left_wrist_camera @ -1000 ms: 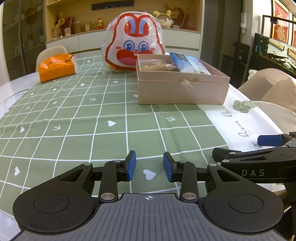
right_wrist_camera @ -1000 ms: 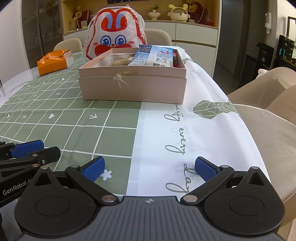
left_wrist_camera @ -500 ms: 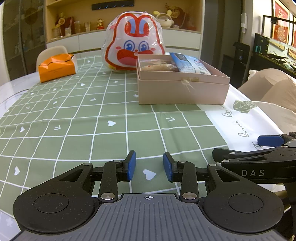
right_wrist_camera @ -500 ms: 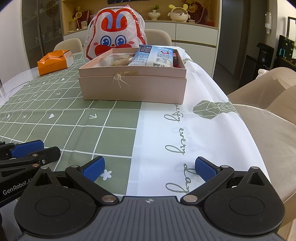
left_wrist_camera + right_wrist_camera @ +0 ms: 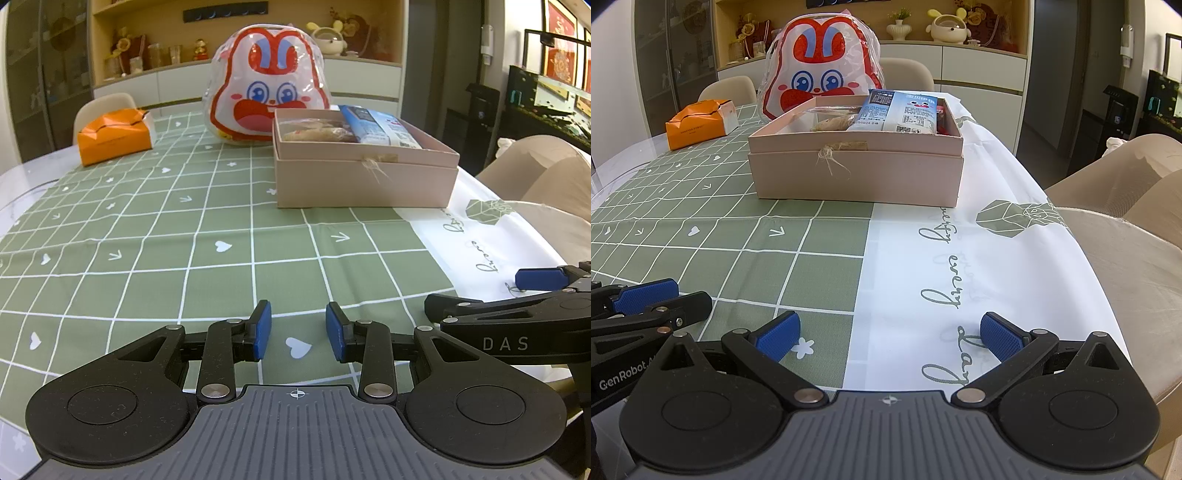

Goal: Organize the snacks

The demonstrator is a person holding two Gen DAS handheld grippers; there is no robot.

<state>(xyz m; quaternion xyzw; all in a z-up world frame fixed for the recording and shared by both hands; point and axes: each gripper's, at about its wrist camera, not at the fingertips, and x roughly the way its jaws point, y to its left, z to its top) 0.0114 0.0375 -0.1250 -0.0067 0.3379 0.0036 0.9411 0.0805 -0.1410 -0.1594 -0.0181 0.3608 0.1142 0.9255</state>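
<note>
The left tool (image 5: 298, 330) has its jaws narrowly apart with nothing between them, and the right tool (image 5: 889, 336) stands wide and empty, both low over the surface (image 5: 147, 229). Further ahead the pink box (image 5: 857, 162) holds the snacks (image 5: 905, 110), with the rabbit bag (image 5: 267, 99) just behind it and the orange box (image 5: 116, 134) well apart at the left

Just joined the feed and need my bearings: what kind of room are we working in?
Most likely a home dining room: a table under a green checked tablecloth, dining chairs pulled up to it, and a built-in shelf unit with vases and ornaments behind.
</note>
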